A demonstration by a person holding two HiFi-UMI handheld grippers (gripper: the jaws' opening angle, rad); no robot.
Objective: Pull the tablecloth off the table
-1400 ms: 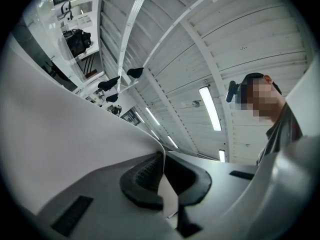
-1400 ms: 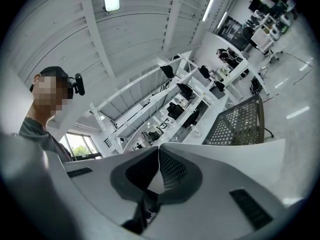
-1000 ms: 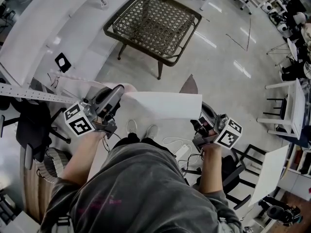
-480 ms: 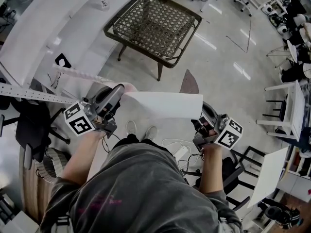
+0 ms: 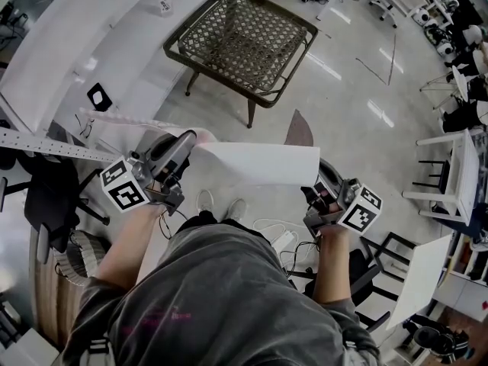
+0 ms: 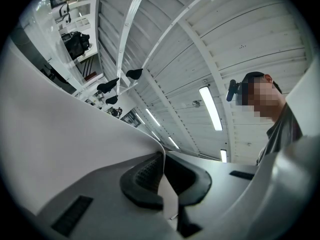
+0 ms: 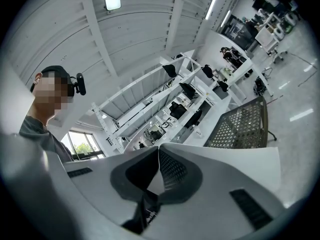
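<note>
Well clear of the wicker surface [image 5: 240, 40], left gripper [image 5: 186, 140] and right gripper [image 5: 313, 194] clamp the white tablecloth [image 5: 252, 165] taut; thin corner pinches could slip.

Bright, sharp — fisheye-warped edges.

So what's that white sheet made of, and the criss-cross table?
The white tablecloth looks like thin, matte cloth or maybe paper: it hangs flat and smooth between the left claw and right claw. The table looks like woven wicker or rattan, brown, in a dark frame, with holes between strands.
</note>
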